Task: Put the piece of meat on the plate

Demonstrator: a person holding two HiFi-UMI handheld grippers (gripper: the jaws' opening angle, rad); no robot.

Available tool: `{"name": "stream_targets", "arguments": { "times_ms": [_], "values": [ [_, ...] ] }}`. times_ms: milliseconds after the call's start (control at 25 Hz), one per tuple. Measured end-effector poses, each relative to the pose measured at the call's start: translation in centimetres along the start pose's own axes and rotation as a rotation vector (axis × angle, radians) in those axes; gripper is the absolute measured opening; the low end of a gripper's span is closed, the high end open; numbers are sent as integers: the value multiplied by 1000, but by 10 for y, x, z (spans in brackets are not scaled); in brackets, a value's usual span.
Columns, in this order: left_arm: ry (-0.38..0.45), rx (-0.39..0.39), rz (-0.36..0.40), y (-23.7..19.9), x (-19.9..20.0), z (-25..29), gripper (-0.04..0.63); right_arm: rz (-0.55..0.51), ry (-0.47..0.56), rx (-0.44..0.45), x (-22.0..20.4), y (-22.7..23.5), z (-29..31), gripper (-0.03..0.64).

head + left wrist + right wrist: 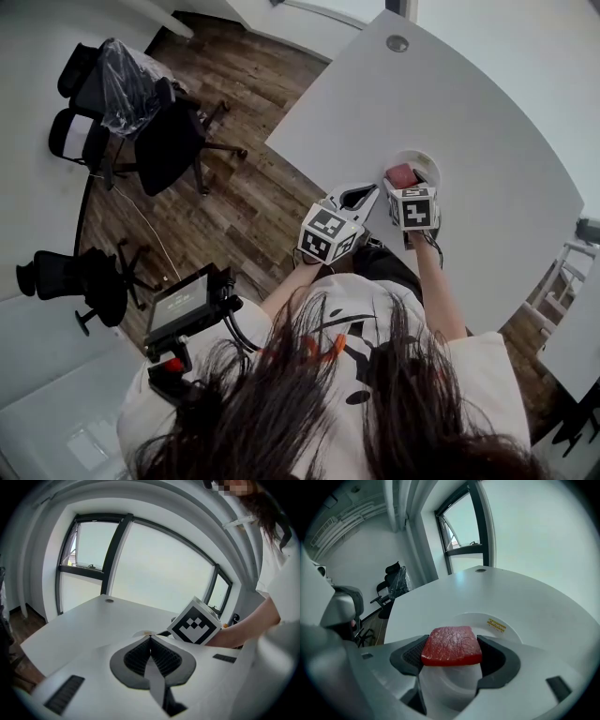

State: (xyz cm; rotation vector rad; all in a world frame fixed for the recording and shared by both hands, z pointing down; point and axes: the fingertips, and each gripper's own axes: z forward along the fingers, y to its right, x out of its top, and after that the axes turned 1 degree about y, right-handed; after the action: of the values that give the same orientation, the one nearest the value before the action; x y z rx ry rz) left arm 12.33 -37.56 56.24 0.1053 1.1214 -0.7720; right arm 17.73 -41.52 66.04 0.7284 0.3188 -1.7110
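A red slab of meat (pixel 452 646) sits clamped between the black pads of my right gripper (pixel 451 654), just above the white plate (pixel 501 626) on the grey table. In the head view the meat (pixel 401 175) hangs over the near rim of the plate (pixel 424 164), under the right gripper (pixel 407 187) with its marker cube. My left gripper (pixel 358 197) hovers beside it to the left, its tips meeting. In the left gripper view its jaws are pressed together with nothing between them (pixel 150 638), and the plate's edge (pixel 143 633) peeks out just beyond.
The curved grey table (pixel 487 112) has a cable grommet (pixel 397 43) at its far end. Black office chairs (pixel 169 131) stand on the wooden floor to the left. A black device (pixel 187 305) hangs at the person's left side.
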Motion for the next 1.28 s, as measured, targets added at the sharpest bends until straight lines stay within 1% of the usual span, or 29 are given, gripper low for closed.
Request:
{"name": "stream_targets", "arguments": {
  "times_ms": [240,520,720,880,1280],
  "values": [
    [9,24,-10,-12,-1,-4,6,3,-3,8,3,1,8,305],
    [22,28,-6,-8,0,-14,6,-4,-13,2,2,0,0,305],
    [37,35,2,7,0,-32,6,-18,-20,3,-5,-5,-19,305],
    [41,47,-3,3,-1,-32,6,-20,-51,15,-7,-3,-16,305],
    [38,48,-4,2,-2,-32,6,-22,-53,25,-6,-2,-14,305]
  ]
}}
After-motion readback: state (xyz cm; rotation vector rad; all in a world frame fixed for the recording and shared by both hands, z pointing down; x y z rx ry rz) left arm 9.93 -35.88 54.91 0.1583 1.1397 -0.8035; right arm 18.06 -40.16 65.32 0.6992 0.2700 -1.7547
